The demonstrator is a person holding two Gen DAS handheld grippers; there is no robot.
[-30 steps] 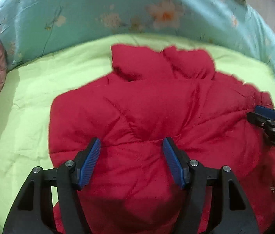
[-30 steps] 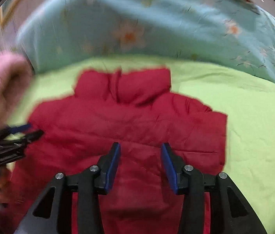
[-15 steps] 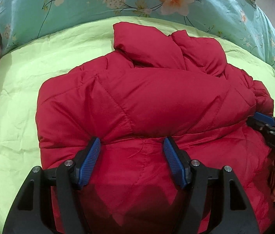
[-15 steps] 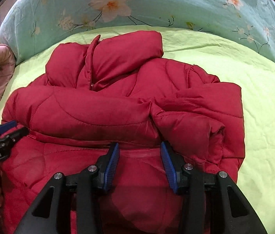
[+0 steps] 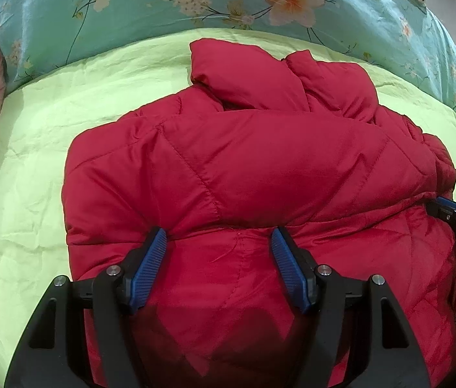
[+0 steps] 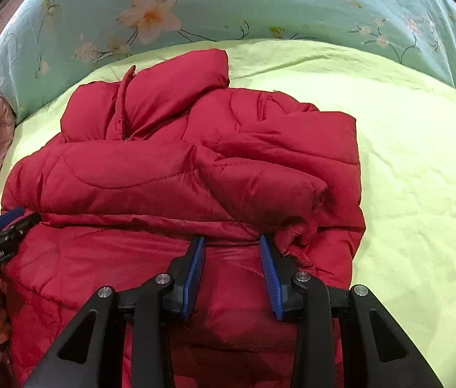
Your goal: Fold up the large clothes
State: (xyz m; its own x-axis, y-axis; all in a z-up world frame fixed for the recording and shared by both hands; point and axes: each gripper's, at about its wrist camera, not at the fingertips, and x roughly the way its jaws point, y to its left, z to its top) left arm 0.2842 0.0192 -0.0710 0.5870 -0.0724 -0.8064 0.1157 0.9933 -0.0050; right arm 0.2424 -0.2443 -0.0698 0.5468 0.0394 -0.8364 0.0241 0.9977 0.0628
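Right wrist: right tool [image 6: 231, 252] has been narrowing over red jacket [image 6: 130, 177], pads unclamped.

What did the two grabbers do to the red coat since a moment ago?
Both grippers came down closer to the red jacket. The right gripper has just been closing its jaws, fabric between them, though a grip isn't clear. The left gripper kept its jaws wide over the jacket. The jacket stayed folded on the green sheet.

A puffy red quilted jacket [image 5: 260, 168] lies partly folded on the bed, sleeves across its front, collar farthest away.
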